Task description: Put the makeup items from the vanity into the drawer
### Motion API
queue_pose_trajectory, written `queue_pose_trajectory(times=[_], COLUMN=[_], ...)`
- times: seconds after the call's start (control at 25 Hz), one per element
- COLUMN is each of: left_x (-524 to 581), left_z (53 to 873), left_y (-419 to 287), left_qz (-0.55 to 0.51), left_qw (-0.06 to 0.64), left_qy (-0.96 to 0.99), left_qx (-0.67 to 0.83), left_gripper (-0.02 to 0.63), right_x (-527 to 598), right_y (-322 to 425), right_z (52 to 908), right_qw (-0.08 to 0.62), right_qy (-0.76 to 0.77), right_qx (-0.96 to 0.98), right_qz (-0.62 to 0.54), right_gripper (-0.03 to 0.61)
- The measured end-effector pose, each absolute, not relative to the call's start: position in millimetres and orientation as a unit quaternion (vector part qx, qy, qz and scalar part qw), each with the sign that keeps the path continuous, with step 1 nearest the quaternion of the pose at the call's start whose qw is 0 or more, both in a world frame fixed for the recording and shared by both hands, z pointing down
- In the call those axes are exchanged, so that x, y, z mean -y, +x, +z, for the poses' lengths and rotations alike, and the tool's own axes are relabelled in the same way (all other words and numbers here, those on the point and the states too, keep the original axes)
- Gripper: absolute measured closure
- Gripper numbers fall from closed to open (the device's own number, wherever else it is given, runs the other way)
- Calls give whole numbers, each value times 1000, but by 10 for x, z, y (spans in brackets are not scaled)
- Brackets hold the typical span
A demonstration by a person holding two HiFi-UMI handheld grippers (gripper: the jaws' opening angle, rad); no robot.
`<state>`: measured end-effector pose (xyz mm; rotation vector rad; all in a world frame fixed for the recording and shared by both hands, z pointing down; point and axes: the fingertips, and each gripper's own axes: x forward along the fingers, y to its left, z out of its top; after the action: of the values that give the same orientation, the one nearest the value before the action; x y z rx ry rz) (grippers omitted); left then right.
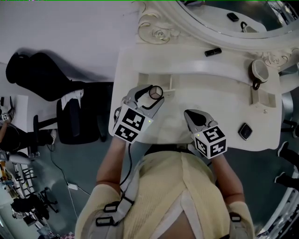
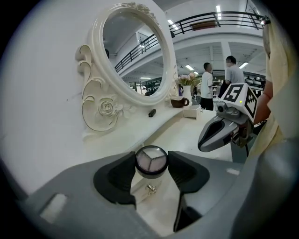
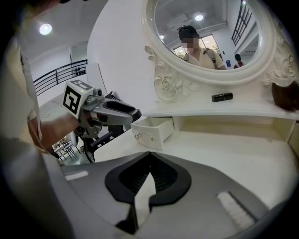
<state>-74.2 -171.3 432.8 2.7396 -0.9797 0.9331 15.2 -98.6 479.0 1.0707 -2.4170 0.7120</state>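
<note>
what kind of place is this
Likely a big indoor hall, perhaps a showroom or lab, with a dressing corner staged in it: an ornate white vanity with an oval mirror, a railed balcony and strip lights overhead, and a black office chair alongside.

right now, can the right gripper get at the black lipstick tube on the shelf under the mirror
Probably yes. The right gripper is shut and empty, and nothing stands between it and the black lipstick tube, which lies in the open on the shelf. Its jaws would have to open first.
</note>
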Motion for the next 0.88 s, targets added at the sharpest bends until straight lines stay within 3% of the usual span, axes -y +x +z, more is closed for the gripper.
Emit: queue_pose_trajectory(times=[0.36,0.72,0.88], left_x=[1999,2157,2183], left_z=[4464,4745,4826], left_y=[-694,-721,-717], left_qz=[335,381,376], left_qw=[50,139,215], left_qy=[892,870,856], left_qx=[301,280,283], left_gripper=[388,387,387], right_x=[1017,1016,1023], right_y=[220,214,234], right_z=[4832,4878,4888], right_qw=[206,213,213], right_qy=[389,388,390], right_qx=[860,857,855], right_qz=[259,264,267], right_gripper=[575,575,575])
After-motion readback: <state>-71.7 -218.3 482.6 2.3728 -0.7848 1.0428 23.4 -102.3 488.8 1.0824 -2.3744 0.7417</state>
